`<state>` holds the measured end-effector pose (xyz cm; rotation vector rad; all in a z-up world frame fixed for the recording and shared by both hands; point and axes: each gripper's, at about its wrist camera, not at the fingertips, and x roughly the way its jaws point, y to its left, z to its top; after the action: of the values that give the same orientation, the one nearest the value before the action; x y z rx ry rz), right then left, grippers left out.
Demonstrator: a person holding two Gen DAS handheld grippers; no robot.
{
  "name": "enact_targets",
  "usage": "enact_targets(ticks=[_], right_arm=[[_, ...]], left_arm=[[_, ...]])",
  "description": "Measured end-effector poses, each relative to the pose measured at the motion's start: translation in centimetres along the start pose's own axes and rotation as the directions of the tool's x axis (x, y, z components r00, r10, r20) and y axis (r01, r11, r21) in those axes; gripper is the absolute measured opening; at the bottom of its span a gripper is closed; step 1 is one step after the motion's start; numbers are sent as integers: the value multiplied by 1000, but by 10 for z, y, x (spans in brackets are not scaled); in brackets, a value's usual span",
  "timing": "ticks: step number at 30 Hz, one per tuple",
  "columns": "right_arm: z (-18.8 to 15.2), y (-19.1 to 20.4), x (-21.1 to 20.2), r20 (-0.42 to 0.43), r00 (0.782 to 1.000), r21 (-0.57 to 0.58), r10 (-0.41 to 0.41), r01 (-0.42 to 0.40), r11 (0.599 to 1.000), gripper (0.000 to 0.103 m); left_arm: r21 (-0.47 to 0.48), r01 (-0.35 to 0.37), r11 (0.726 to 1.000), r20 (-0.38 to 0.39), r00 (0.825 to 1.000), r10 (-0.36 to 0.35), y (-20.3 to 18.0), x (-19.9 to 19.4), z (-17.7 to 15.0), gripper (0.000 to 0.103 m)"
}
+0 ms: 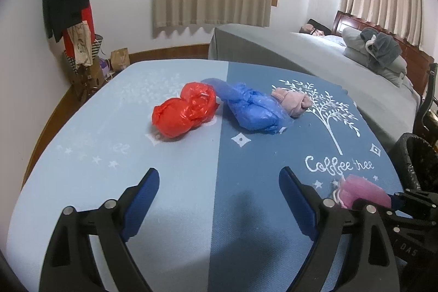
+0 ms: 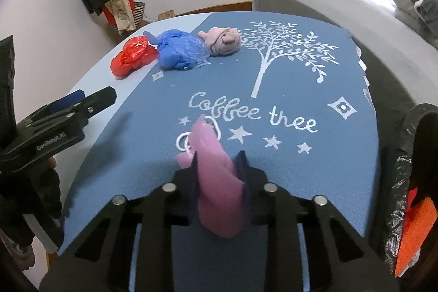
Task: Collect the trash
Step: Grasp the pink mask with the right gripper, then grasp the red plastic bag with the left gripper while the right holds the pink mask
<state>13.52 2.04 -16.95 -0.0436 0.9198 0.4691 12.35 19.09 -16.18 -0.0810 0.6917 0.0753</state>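
Item: crumpled pink fabric face mask (image 2: 219,182) with white ear loops — pinched between the closed jaws of the right gripper (image 2: 219,168), above the blue printed tablecloth (image 2: 287,89). Likely light, limp, easily slipping; best held at its bunched middle.

Left gripper (image 1: 219,182): jaws spread, empty.

Remaining: crumpled red plastic bag (image 1: 184,108), crumpled blue plastic bag (image 1: 251,108), knotted beige cloth wad (image 1: 293,101) — soft, compressible. Black-lined bin (image 2: 402,182) at right.

dim indoor light, soft shadows, perhaps blurred edges

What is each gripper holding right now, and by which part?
Right gripper is shut on the pink face mask, pinching its bunched middle. Left gripper is open, holding nothing.
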Motion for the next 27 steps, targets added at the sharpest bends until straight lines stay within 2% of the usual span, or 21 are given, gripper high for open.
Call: enact_targets(ticks=[2, 10, 15, 21, 27], right_arm=[[1, 1, -1, 5, 1000, 0, 7, -7, 1000, 18], [15, -9, -3, 47, 999, 42, -11, 9, 999, 18], [41, -18, 5, 80, 996, 71, -43, 37, 997, 18], [76, -26, 18, 123, 989, 90, -79, 69, 994, 18], [102, -29, 32, 139, 985, 92, -107, 94, 991, 18]], left_arm=[[-1, 3, 1000, 1, 1000, -3, 0, 0, 0, 87], [-13, 5, 1000, 9, 1000, -5, 4, 4, 9, 87], [-15, -22, 1000, 10, 1000, 22, 12, 16, 23, 82], [-34, -49, 998, 19, 999, 50, 30, 34, 40, 80], [-61, -25, 998, -20, 1000, 24, 46, 62, 54, 80]])
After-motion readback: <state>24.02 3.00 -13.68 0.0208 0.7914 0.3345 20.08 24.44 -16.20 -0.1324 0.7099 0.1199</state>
